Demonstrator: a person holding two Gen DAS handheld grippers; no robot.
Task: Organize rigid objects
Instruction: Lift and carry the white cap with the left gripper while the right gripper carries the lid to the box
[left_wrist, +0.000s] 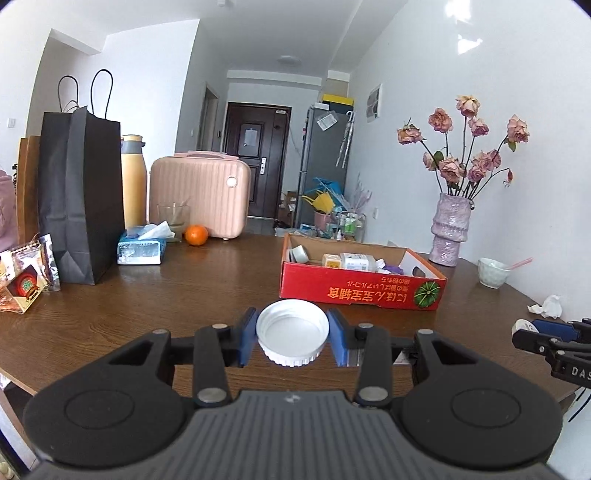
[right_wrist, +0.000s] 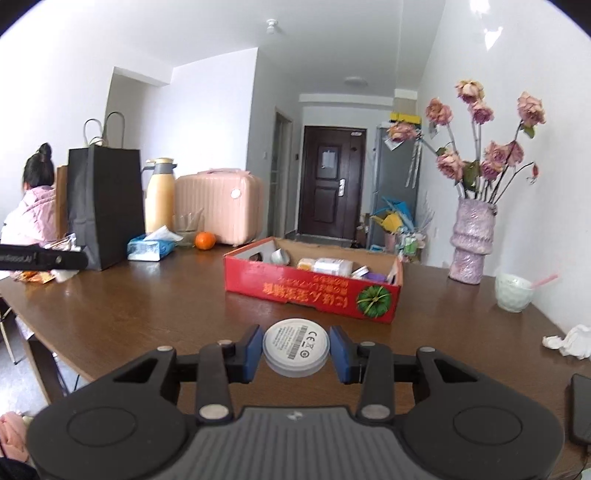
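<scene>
Holding a white ribbed lid (left_wrist: 292, 338), hollow side up, between the blue pads of the left gripper (left_wrist: 292, 339), jaws narrowed onto its rim. Gripping likewise in the right gripper (right_wrist: 295, 350) a flat round disc (right_wrist: 295, 347), label side up, pads pressed against its edge. Carried above the wooden table (left_wrist: 147, 314), clear of its top. Lying straight ahead and just beyond both: the red cardboard box (left_wrist: 354, 291), open-topped, long side facing, already holding bottles and small items. Appearing about equally near for both hands; judged next, a short forward reach over the near wall and a release inside.
</scene>
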